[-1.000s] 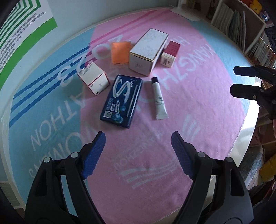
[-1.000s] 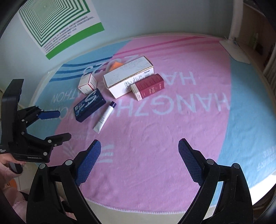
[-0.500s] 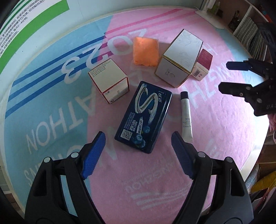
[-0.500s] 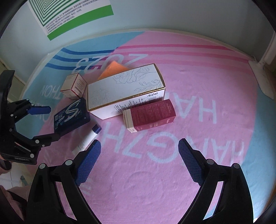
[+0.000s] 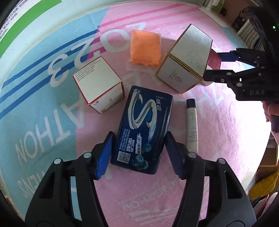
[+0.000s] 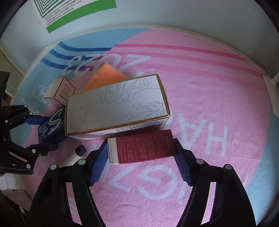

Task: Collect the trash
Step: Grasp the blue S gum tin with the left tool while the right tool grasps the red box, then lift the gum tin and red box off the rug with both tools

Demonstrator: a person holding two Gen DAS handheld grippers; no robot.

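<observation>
A dark blue gum box (image 5: 143, 129) lies flat on the pink and blue mat (image 5: 52, 122). My left gripper (image 5: 139, 153) is open with one finger on each side of the box's near end. A dark red box (image 6: 141, 146) lies on the mat beside a large white flower-print box (image 6: 115, 106). My right gripper (image 6: 139, 158) is open, its fingers straddling the red box's two ends. In the left wrist view the right gripper (image 5: 216, 64) shows at the right, around the red box behind the white box (image 5: 186, 59).
A small white cube box (image 5: 98, 83), an orange packet (image 5: 145, 48) and a white tube with a dark cap (image 5: 191, 124) lie around the blue box. A wall with a green poster (image 6: 73, 12) runs behind the mat. Shelves (image 5: 251, 38) stand at the far right.
Both grippers have moved forward and down. The left now straddles the blue box and the right straddles the red box. Both have narrowed somewhat.
</observation>
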